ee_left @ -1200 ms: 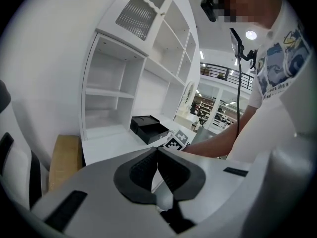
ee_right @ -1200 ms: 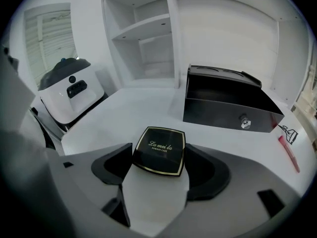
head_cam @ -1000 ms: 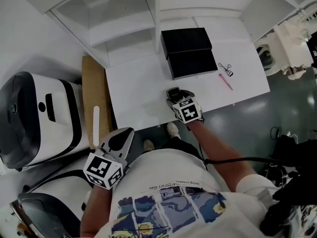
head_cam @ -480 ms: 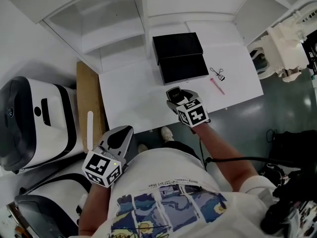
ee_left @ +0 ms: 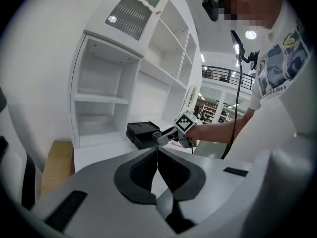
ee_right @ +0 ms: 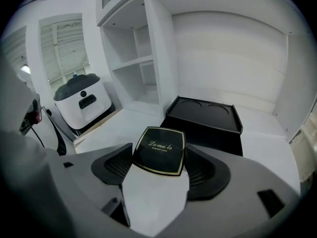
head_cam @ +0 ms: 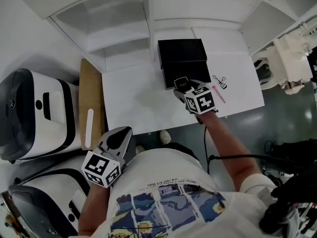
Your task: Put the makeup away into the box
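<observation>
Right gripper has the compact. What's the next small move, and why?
Probably ease the right gripper forward until it is over the black box. Its jaws are shut on the compact, and the box lies open just ahead, with nothing in its recesses.

A white tabletop (head_cam: pixel 133 95) stands against a white shelf unit (head_cam: pixel 116 26) whose open compartments are bare. Just left of the tabletop a wooden board (head_cam: pixel 91 90) lies lengthwise, with a narrow white strip (head_cam: pixel 89 128) lying on its near end. Beside the board sits a bulky white-and-black machine (head_cam: pixel 37 115), and a second one (head_cam: pixel 49 202) stands nearer. To the right, over the dark floor (head_cam: pixel 287 118), stands a white apparatus (head_cam: pixel 292 53). A black cable (head_cam: pixel 247 157) runs off rightward.
</observation>
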`<state>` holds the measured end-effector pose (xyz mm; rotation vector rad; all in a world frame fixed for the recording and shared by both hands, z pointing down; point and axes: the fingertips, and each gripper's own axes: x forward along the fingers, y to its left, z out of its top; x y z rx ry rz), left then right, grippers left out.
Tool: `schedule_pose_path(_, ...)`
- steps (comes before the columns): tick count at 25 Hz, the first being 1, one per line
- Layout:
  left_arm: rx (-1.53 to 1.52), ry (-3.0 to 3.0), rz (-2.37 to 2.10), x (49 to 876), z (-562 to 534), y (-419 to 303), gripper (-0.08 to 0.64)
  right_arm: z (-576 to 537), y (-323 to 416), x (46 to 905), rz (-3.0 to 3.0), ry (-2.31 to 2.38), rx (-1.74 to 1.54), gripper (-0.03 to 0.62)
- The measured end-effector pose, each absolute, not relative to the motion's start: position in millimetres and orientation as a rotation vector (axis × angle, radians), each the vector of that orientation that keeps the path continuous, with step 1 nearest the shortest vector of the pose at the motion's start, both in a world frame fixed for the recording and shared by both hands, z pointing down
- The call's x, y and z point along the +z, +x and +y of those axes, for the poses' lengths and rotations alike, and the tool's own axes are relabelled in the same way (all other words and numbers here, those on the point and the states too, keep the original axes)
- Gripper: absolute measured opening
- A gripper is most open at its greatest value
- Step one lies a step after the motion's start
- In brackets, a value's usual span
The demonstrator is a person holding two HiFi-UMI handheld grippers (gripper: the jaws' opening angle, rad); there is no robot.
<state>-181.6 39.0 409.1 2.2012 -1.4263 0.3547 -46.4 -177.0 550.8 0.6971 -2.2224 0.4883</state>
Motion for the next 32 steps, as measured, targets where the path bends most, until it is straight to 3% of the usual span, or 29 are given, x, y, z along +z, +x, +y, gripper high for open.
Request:
schedule_pose_path(15,0.340,2.021,-1.618,409.4,49.9,-209.1,0.014,-254.4,-79.1,612.2,-2.061,0.605,0.477,0.348)
schedule_pose_path(32,0.340,1.914,-1.688,413.7,60.6,-217.7,0.014,-262.3,-99.6,657.2,-1.959,0.487,0.444,0.350)
